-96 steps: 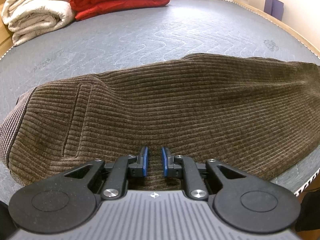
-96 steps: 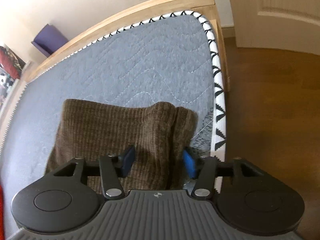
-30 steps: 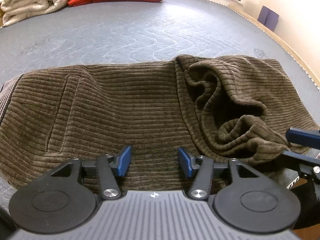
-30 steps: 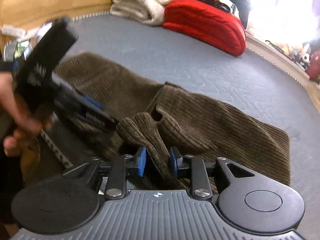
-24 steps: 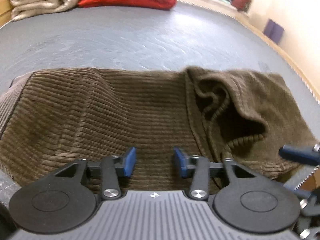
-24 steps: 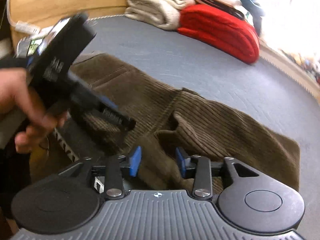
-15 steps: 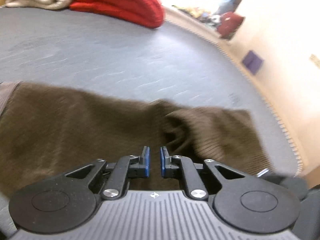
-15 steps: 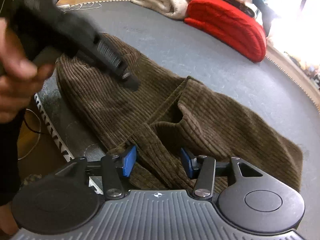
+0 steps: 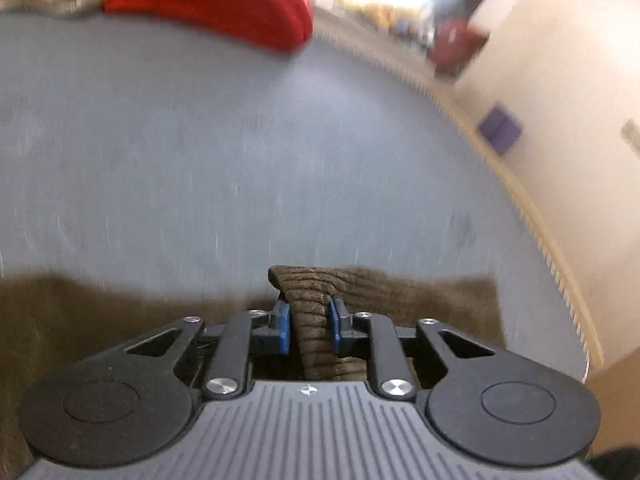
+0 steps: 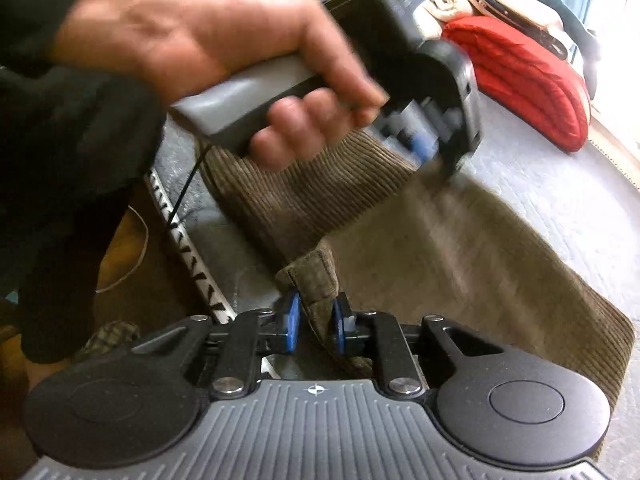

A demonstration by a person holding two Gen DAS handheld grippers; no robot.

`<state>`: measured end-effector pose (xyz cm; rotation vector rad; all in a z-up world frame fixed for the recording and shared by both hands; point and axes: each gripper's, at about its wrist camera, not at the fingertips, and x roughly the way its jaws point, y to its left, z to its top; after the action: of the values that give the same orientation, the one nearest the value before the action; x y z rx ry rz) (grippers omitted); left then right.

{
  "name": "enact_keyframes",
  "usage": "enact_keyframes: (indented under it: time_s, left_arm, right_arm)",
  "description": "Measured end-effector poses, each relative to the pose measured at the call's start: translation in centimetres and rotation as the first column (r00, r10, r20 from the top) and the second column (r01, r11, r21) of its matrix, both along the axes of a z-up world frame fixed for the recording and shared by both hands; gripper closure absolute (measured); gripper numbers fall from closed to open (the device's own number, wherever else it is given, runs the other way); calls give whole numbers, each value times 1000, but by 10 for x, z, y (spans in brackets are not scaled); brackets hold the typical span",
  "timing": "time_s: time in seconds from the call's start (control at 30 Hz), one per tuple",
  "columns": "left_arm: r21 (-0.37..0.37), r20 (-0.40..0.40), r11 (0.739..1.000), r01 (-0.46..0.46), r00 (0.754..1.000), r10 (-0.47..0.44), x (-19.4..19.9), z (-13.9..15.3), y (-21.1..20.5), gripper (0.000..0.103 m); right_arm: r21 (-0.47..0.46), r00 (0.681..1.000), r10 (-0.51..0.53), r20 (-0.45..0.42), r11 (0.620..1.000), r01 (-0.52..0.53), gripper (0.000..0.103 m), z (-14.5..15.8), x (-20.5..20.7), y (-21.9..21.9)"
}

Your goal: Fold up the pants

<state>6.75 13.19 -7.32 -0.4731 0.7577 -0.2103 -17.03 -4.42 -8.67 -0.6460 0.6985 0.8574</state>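
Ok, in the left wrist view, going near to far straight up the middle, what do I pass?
left gripper pinching a fold of the brown corduroy pants → bare grey mattress → red folded blanket at the far end.

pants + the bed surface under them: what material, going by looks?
Pants: brown corduroy by the look, matte, soft; parallel raised ribs show clearly on the fold pinched in the right hand-held gripper and in the left hand-held gripper.
Mattress: grey woven fabric cover, matte, probably quilted; faint stitch lines show in the right wrist view, though the left view is too blurred to confirm.
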Motion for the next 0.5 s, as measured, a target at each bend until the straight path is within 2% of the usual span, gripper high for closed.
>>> enact_keyframes:
  time_s: [0.03,0.07,0.13,0.17,0.2,0.23,0.27,0.3,0.4,0.47,0.5]
  left_arm:
    - [15,15,1000,-19,1000,18,3,3,1,83]
    - [55,9,998,-27,1000,27,9,2,-1,82]
    - [128,-104,991,34,994,-21,22,-9,-13,67]
    - [181,-192,980,85,980,-49,28,-16,-20,53]
    - [233,-206,968,89,978,-41,27,-17,-22,37]
    - [258,-159,965,41,987,1,18,-11,-19,34]
    - [252,-122,968,-11,992,44,10,-6,-14,32]
    - [211,-115,976,-53,990,79,1,-5,-6,31]
    - [33,-165,992,-122,978,126,-25,-16,15,32]
    - [-30,-192,992,-124,975,116,-50,-26,20,32]
    - [-54,-210,992,-115,972,102,-60,-30,18,36]
  right_arm:
    - [10,1000,4,-3,1000,-4,103,0,0,0]
    - [15,999,12,-36,1000,-11,103,0,3,0]
    - [-10,998,23,-50,1000,-24,103,-5,2,2]
    - [-36,999,27,-45,999,-28,103,-8,1,4]
    - [-41,998,21,-59,999,-23,103,-9,3,4]
    - [-26,997,8,-80,1000,-10,103,-6,6,3]
    - [9,994,-15,-104,1000,16,103,0,10,0]
    - [54,991,-49,-123,997,56,102,9,16,-5]
    - [167,972,-177,-155,965,202,91,30,34,-26]
    - [222,941,-283,-186,921,321,69,39,50,-42]
    - [237,922,-332,-198,897,373,66,41,57,-50]
